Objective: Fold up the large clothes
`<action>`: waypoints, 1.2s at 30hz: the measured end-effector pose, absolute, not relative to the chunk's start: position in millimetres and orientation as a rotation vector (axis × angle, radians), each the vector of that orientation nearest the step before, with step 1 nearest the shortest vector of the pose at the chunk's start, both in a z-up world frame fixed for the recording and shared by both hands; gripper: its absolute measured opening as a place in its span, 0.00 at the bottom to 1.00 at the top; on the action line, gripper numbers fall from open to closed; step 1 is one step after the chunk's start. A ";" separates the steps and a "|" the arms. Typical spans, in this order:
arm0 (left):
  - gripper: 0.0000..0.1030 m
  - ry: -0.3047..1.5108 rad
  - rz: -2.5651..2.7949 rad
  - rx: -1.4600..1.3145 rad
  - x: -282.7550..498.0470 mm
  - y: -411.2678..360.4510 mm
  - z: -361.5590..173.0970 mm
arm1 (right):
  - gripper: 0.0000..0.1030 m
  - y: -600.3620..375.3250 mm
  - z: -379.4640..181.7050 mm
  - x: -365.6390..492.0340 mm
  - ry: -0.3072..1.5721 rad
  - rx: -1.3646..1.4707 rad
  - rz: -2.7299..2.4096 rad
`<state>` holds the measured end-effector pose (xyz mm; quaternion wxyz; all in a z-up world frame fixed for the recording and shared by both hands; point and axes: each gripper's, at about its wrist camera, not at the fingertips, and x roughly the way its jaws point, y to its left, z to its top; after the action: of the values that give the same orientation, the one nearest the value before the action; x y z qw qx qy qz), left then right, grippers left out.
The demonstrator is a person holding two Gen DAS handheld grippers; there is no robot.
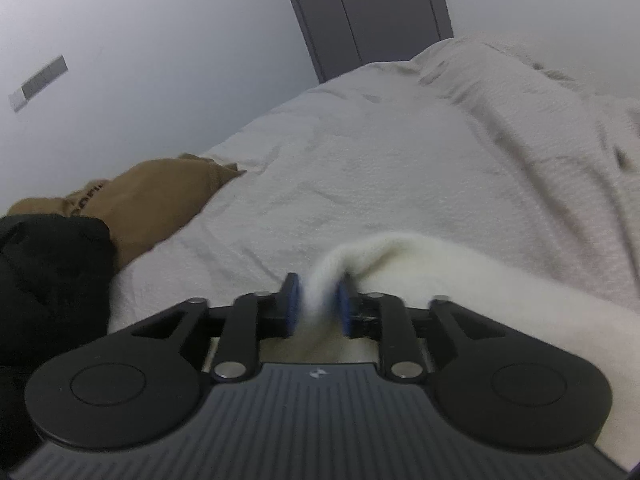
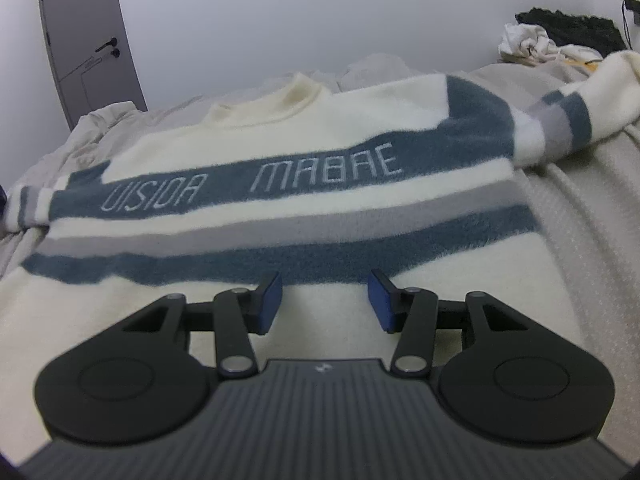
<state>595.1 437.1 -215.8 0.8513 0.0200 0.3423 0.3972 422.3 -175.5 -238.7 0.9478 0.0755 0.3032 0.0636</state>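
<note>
Pale grey walls and a grey panelled door (image 1: 372,12) back a bed covered by a rumpled off-white textured bedspread (image 1: 360,168).

Left wrist view: the left claw (image 1: 316,300) points forward and downward over the bed, its black linkage arms angled inward. A fold of the fluffy cream knitted sweater with blue and grey stripes (image 1: 440,280) stands between the blue pads (image 1: 292,300); the jaws are narrow, and motion blur hides whether the pads press on the fabric, so a grip cannot be told. From the fold the cream cloth trails off to the right. At far left lie a crumpled tan garment (image 1: 160,196) with dark lettering and, nearer the camera and touching it, a black garment (image 1: 48,272).

Right wrist view: the sweater (image 2: 304,128) lies flat, front up, across the bedspread (image 2: 580,208), its collar toward the far wall, a blue chest band bearing pale letters, and one sleeve stretched toward the right. The right claw (image 2: 324,300) hovers tilted downward above the plain cream hem area, jaws moderately wide with nothing between the blue pads (image 2: 380,302). A heap of white and black clothes (image 2: 560,36) sits at far right, the door (image 2: 88,40) at far left.
</note>
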 end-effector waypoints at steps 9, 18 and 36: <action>0.62 0.671 0.701 -0.087 527.4 373.4 -172.1 | 0.48 -185.5 -229.8 406.9 0.623 0.208 0.162; 0.62 0.679 0.466 -0.185 431.2 270.9 -138.2 | 0.48 -204.8 -209.1 372.8 0.610 0.199 0.140; 0.61 0.775 0.194 -0.739 229.5 161.0 -179.6 | 0.54 -273.8 -179.7 281.2 0.777 0.478 0.099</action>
<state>229.5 161.0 -179.6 0.8555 -0.3515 0.3687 0.0923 281.2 -273.8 -179.7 0.8967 0.2305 0.3749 0.0478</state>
